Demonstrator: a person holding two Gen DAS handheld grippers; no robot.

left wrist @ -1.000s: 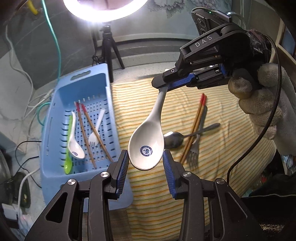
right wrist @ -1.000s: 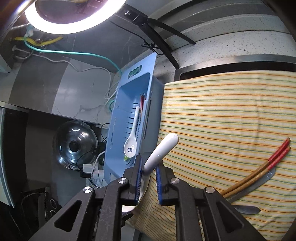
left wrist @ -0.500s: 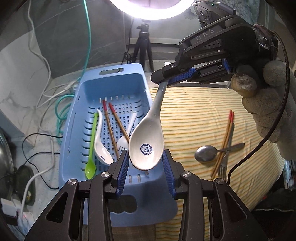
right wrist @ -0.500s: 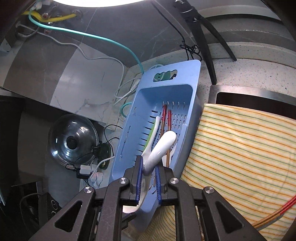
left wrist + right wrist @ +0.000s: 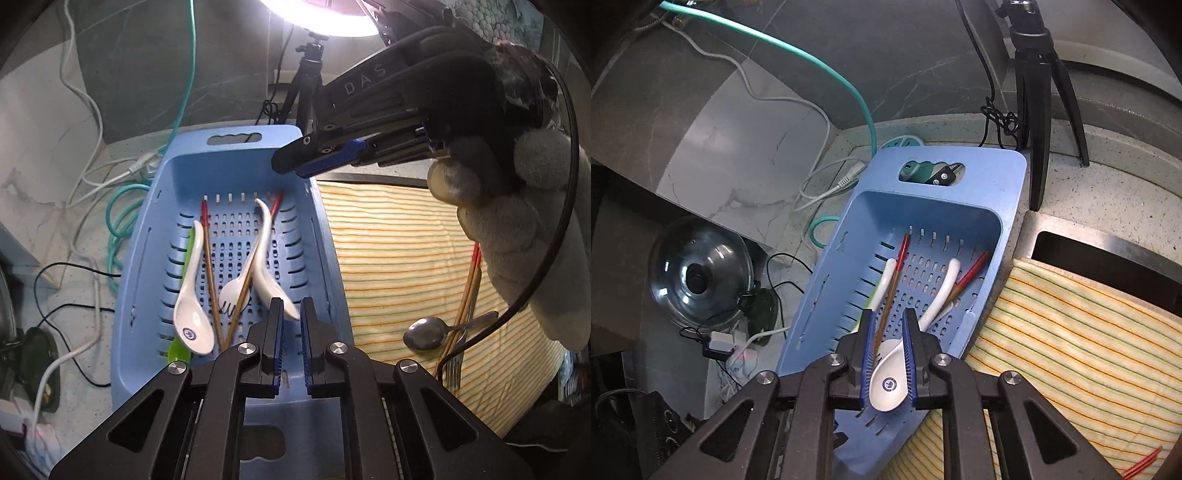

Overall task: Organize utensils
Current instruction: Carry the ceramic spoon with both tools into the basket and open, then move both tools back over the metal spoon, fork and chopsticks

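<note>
The blue slotted basket [image 5: 236,147] holds two white ceramic spoons, red-tipped chopsticks [image 5: 208,266], a white plastic fork [image 5: 231,295] and a green spoon [image 5: 177,350]. One white spoon [image 5: 266,258] lies loose on the right of the basket floor. In the right wrist view its bowl [image 5: 886,384] shows below my right gripper [image 5: 888,314], whose jaws are opening and do not touch it. A gloved hand holds that right gripper [image 5: 295,166] above the basket's far right corner. My left gripper [image 5: 291,306] hangs over the near end, shut and holding nothing.
On the striped cloth [image 5: 388,258] to the right lie a metal spoon [image 5: 424,334], a metal fork [image 5: 452,365] and a chopstick pair [image 5: 467,295]. A tripod [image 5: 1038,110] stands behind the basket. Cables and a glass pot lid [image 5: 698,273] lie to its left.
The right gripper carried the white spoon from over the cloth to over the basket and let it go; it now lies inside. The left jaws, open around the bowl, have closed.
</note>
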